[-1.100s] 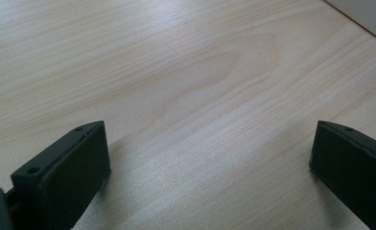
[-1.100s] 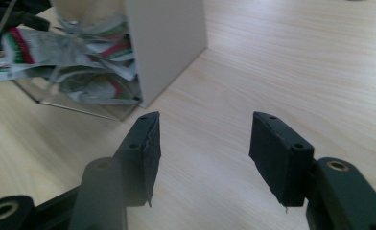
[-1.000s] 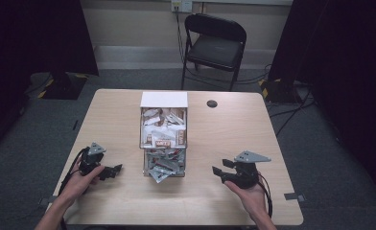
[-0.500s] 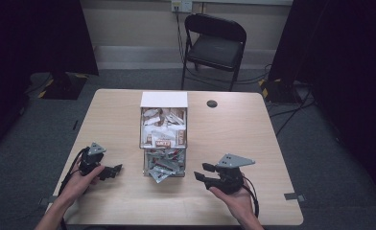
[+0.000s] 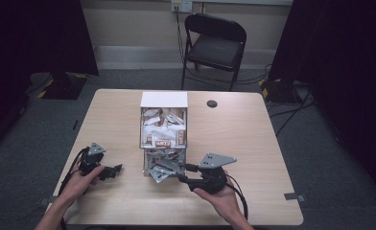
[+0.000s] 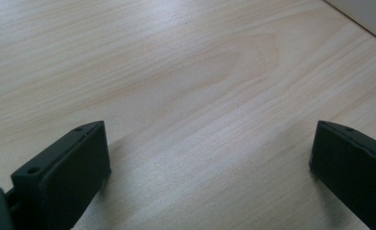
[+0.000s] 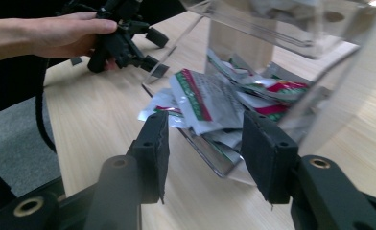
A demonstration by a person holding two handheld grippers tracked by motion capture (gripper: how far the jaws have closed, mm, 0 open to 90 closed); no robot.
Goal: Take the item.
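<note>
A clear plastic dispenser box (image 5: 163,125) stands mid-table, packed with small sachets; its front tray (image 5: 163,164) holds loose silver, red and green packets (image 7: 200,98). My right gripper (image 5: 181,172) is open right at the tray's front right corner, its jaws pointing left at the packets with nothing between them. In the right gripper view the fingers (image 7: 152,148) frame the spilled packets. My left gripper (image 5: 115,169) rests low over the table left of the tray, open and holding nothing, and it looks down on bare wood (image 6: 200,86).
A wooden table (image 5: 253,139) carries the box. A small black round disc (image 5: 212,103) lies at the back right of the table. A black folding chair (image 5: 215,40) stands beyond the far edge. Cables trail from both grippers toward the near edge.
My right gripper has moved left across the table from the right side up to the tray's front. The left gripper has stayed put.
</note>
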